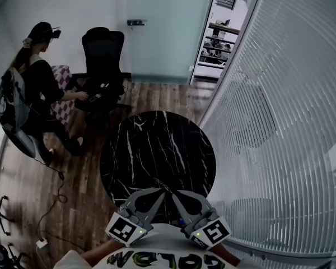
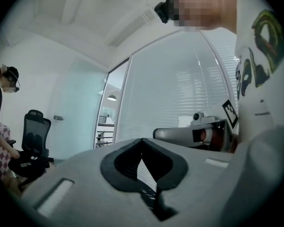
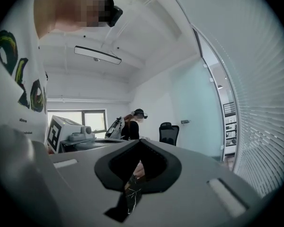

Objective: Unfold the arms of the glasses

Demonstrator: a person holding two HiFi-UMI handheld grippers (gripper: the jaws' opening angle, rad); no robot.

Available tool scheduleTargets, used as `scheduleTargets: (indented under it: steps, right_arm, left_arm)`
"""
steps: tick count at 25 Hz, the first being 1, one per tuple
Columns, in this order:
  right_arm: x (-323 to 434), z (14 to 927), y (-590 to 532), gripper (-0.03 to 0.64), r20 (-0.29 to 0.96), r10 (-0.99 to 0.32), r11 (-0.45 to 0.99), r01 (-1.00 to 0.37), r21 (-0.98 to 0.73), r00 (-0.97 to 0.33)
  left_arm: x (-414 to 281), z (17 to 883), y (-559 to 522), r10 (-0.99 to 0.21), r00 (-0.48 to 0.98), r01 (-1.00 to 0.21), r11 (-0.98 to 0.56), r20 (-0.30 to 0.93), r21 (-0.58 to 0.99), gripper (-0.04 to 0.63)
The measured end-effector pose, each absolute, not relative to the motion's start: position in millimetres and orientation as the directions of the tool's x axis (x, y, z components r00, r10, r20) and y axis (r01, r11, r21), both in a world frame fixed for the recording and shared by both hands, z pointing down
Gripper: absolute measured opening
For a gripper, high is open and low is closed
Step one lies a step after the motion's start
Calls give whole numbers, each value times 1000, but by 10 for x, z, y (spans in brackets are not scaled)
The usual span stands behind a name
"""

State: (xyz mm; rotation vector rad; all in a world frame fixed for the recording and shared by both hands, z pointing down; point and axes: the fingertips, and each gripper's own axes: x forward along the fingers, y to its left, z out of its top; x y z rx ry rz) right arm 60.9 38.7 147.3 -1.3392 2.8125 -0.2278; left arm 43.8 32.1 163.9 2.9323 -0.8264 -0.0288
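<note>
No glasses show in any view. The round black marble table (image 1: 157, 150) lies bare below me. My left gripper (image 1: 159, 191) and right gripper (image 1: 175, 195) hover side by side over the table's near edge, close to my chest, tips nearly meeting. Both have their jaws together with nothing between them. In the left gripper view the left gripper (image 2: 142, 140) is shut and points level toward the blinds, with the right gripper's body (image 2: 199, 132) beside it. In the right gripper view the right gripper (image 3: 141, 140) is shut too, with the left gripper's marker cube (image 3: 57, 132) at its left.
A person wearing a headset (image 1: 36, 86) stands at the far left by a black office chair (image 1: 103, 60). White window blinds (image 1: 280, 128) run along the right. A cable (image 1: 56, 200) trails over the wooden floor left of the table.
</note>
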Motion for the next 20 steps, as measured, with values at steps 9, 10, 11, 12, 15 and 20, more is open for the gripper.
scheduleTargets:
  steps: [9,10,11,12,15,20]
  right_arm:
    - [608,1483,341,2,46,-781,612,-778,-144,-623]
    - [608,1488,338,2,45,-781,612,-777,-143,-623]
    - [610,1497,338,2,46,-781,613,-778,-141,-623]
    - [610,1508,340,2,45,-781,613,-778,-139,-623]
    - [601,1535,351,2,45,-778,616,-775,-142,-627]
    - [591,1543,336,2,51,-777,614,-774,-151,-627]
  left_arm:
    - [419,1628,287,-535,845,-531,-840,-6,113,5]
    - [418,1630,286,-536,844,-532,-839,-6,113,5]
    - [417,1632,287,-538,843,-534,-838,-7,114,5]
    - [414,1635,289,-540,842,-536,-837,-8,114,5]
    - [409,1661,296,-542,841,-538,-835,-4,114,5]
    - [392,1689,283,-539,842,-536,-835,7,121,5]
